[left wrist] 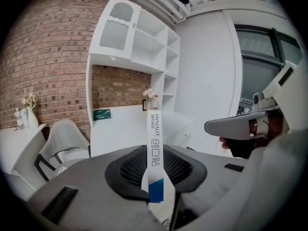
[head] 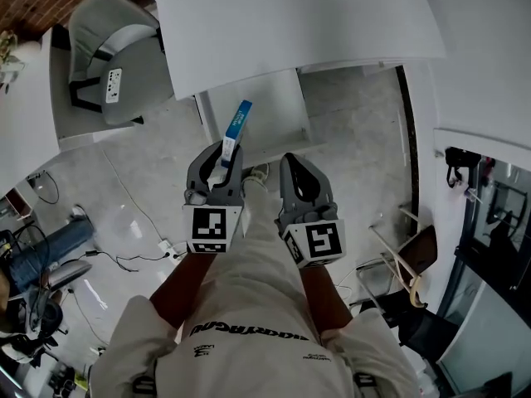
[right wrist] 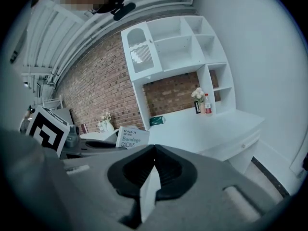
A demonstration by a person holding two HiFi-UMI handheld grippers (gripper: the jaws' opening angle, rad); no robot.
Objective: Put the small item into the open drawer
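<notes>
A slim white and blue bandage box (head: 236, 127) stands upright between the jaws of my left gripper (head: 220, 157), which is shut on its lower end. The left gripper view shows the box (left wrist: 155, 153) edge on, pinched between the dark pads. In the right gripper view the box (right wrist: 131, 137) shows its printed face at the left. My right gripper (head: 300, 168) hangs beside the left one, its jaws shut tip to tip on nothing (right wrist: 153, 148). Ahead is a white desk (head: 299, 23) with a white drawer unit (head: 265, 114) under its edge; I cannot tell whether a drawer is open.
A grey and white chair (head: 108, 31) stands at the far left. Cables (head: 141, 255) trail over the pale floor. A folding chair (head: 406, 259) is at the right. A white shelf unit (left wrist: 134, 47) rises on the brick wall behind the desk.
</notes>
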